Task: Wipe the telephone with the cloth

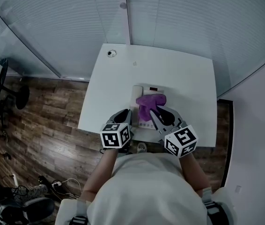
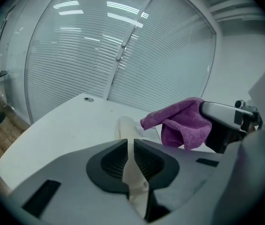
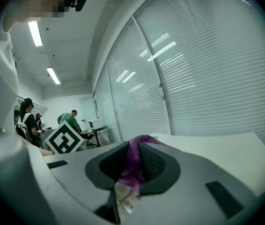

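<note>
The right gripper (image 1: 155,111) jaws pinch the purple cloth (image 1: 147,102) over the telephone (image 1: 152,88) on the white surface (image 1: 188,74). The left gripper (image 1: 128,114) sits at 9 o'clock, jaws pressed together.

We wear a white top (image 1: 146,186). Our left gripper (image 1: 129,114) and right gripper (image 1: 154,112) have grey bodies with dark ribbed pads (image 2: 115,161). Each carries a cube (image 1: 116,135) with black-and-white square markers.

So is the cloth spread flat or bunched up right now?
Bunched: the cloth hangs in loose folds from the right gripper, whose jaws pinch it, over the telephone.
</note>
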A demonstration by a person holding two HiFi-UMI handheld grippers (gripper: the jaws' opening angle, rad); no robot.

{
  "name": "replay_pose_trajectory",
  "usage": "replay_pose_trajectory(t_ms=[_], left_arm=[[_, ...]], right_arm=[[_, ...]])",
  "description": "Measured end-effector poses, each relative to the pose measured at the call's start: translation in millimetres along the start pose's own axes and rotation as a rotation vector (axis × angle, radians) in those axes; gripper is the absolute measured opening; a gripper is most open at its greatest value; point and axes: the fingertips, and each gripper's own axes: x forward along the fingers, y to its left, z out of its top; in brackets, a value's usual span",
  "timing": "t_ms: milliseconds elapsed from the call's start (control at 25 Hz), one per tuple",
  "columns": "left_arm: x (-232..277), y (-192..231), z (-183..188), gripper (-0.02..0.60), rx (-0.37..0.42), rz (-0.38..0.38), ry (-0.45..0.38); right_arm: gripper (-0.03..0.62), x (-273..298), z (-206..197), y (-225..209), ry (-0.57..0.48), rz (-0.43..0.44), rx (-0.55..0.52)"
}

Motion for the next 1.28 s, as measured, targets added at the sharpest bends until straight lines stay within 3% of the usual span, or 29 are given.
replay_pose_trajectory(t_ms=[120, 160, 240, 440, 800, 1280], left_arm=[[9.6, -5.1, 3.2, 0.025, 0.02, -0.008, 0.001], [12.6, -7.0, 3.8, 0.046, 0.025, -0.013, 0.005], [19.5, -11.2, 3.0, 0.182, 0.038, -0.025, 0.021], [38.4, -12.0, -2.9, 0.238, 0.096, 0.018, 0.071], [63.9, -1.4, -7.2, 0.25, 0.179, 0.137, 0.116], [75.6, 0.0, -7.1, 0.23, 0.196, 0.162, 0.131]], right_arm=[[0.08, -5.1, 1.1, -6.6, -0.012, -0.026, 0.01], [0.08, -6.8, 1.6, -8.3, -0.017, -0.036, 0.012], [0.08, -10.3, 3.0, -11.9, -0.032, -0.058, 0.018], [0.08, -17.8, 7.6, -21.5, -0.063, -0.107, 0.029], [0.08, -24.8, 4.9, -33.4, -0.073, -0.152, 0.065], [0.08, -21.4, 6.5, -41.2, -0.074, -0.155, 0.082]])
